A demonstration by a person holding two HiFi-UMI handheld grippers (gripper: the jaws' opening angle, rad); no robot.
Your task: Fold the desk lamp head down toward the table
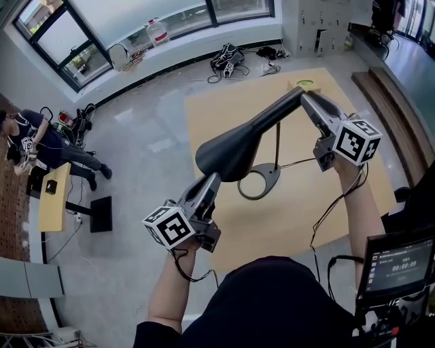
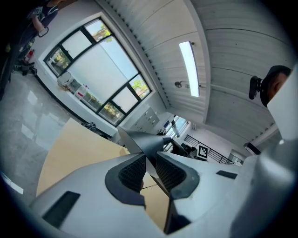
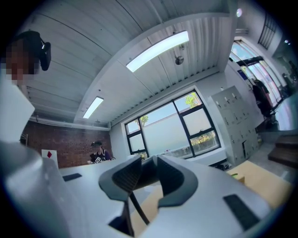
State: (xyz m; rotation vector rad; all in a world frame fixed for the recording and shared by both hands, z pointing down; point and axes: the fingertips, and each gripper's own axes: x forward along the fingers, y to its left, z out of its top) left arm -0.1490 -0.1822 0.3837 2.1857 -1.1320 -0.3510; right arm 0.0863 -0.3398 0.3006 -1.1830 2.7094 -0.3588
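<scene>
Left gripper (image 1: 211, 182), 7 o'clock, jaws pinched together on the thin rim of the lamp head (image 1: 230, 151). Head hangs above the lamp base (image 1: 272, 174) on the table (image 1: 285, 224). Right gripper (image 1: 307, 100), 1 o'clock, is clamped on the lamp arm (image 1: 282, 109). I'd pull the head straight down slowly, brace the arm and avoid twisting the rim.

Over on the left a person (image 1: 34, 139) sits by a small desk (image 1: 53, 198), a water jug (image 1: 157, 31) stands at the window (image 1: 122, 17), cables (image 1: 229, 60) lie heaped nearby, and a screen (image 1: 398, 264) glows bottom right.
</scene>
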